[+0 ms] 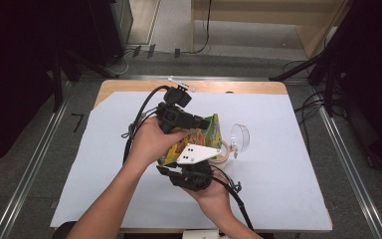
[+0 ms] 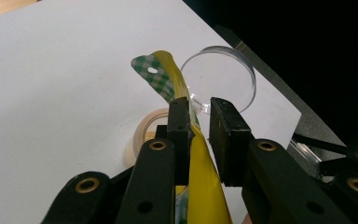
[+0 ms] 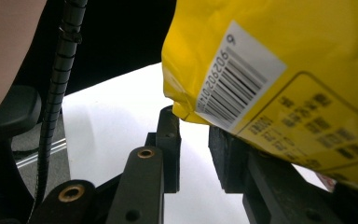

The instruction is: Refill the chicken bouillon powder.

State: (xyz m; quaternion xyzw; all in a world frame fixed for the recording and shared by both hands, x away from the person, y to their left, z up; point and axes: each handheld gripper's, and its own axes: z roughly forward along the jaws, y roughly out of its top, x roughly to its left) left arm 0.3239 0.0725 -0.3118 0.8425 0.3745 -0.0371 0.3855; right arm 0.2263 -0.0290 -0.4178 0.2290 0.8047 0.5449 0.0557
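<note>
- Snack bag [image 1: 199, 137], yellow with a green-checked top edge, held in the air over the middle of the surface [image 1: 104, 189], between both hands.
- Left tongs [image 2: 196, 126]: the bag's thin edge runs between the jaws and lies against one of them, with a gap at the other; apart, not pinching as far as I can see.
- Right tongs [image 3: 193, 149]: jaws apart, the bag's barcoded lower corner resting just above the gap and on one jaw; no clamp visible.
- Step in hand, by my reading: getting a two-point hold on the bag. Best done by seating the seam fully between the pads before closing, and gripping the flat edge, not the puffed body.
- Near the bag: a tape roll [image 1: 222, 152] and a clear round lid [image 1: 239, 137], toward the right edge.
- Surface covered in white sheet, wood strip at the far edge; grey floor, cables and dark stands around.
</note>
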